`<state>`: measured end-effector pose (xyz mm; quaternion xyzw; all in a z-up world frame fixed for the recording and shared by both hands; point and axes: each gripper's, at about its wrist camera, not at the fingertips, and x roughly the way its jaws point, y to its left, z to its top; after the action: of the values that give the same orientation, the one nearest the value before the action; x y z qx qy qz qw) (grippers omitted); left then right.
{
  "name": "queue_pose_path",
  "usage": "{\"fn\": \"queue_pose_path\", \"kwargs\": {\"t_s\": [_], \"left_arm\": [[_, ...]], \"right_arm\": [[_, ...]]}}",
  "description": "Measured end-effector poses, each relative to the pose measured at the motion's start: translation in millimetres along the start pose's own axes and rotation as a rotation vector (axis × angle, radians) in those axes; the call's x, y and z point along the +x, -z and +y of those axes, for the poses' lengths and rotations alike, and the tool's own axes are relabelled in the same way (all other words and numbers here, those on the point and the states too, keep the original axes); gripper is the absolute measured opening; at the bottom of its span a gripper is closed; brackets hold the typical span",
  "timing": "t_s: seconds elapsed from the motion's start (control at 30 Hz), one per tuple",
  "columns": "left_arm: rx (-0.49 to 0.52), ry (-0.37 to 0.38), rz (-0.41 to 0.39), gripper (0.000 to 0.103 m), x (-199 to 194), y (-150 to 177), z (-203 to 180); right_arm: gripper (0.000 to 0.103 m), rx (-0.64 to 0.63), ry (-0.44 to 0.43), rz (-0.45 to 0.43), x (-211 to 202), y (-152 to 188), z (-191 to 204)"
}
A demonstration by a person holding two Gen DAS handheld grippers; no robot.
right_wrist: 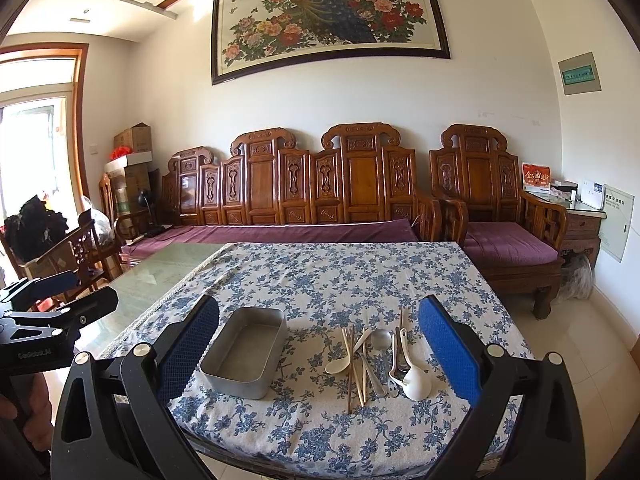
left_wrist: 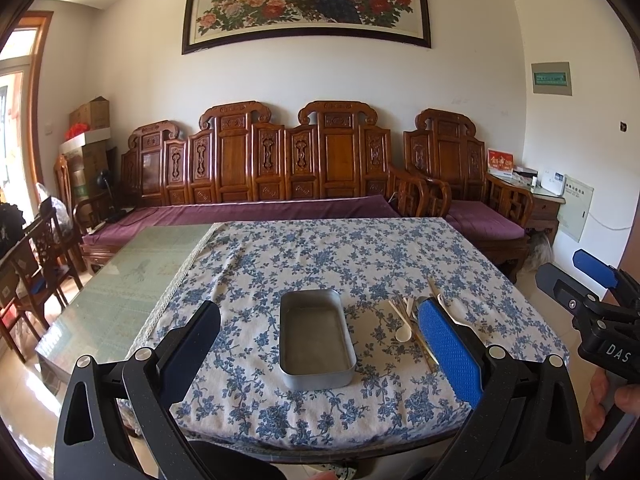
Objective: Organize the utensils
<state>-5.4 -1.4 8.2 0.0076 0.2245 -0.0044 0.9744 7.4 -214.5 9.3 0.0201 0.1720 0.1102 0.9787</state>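
Note:
An empty rectangular metal tin (left_wrist: 316, 340) (right_wrist: 246, 352) sits on the blue-flowered tablecloth near the front edge. To its right lies a loose pile of utensils (right_wrist: 376, 360): wooden chopsticks (right_wrist: 354, 368), white spoons (right_wrist: 416, 382), metal spoons (right_wrist: 380, 340). In the left wrist view the pile (left_wrist: 412, 320) is partly hidden behind my right finger. My left gripper (left_wrist: 320, 352) is open, empty, held above the front edge with the tin between its fingers. My right gripper (right_wrist: 320, 356) is open and empty, framing the tin and the pile.
The flowered cloth (right_wrist: 340, 280) covers the right part of a glass-topped table (left_wrist: 132, 272). A carved wooden sofa (left_wrist: 260, 172) with purple cushions stands behind. Wooden chairs (left_wrist: 36, 268) stand at the left. The right gripper shows at the right edge of the left wrist view (left_wrist: 592, 296).

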Motion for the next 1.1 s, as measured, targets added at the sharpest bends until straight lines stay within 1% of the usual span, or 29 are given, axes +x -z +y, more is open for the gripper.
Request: {"fn": "queue_pose_path", "kwargs": {"t_s": [1.1], "left_arm": [[0.001, 0.006, -0.006, 0.096, -5.2, -8.3, -5.0]], "right_arm": [[0.1, 0.003, -0.002, -0.005, -4.0, -2.4, -0.1]]}}
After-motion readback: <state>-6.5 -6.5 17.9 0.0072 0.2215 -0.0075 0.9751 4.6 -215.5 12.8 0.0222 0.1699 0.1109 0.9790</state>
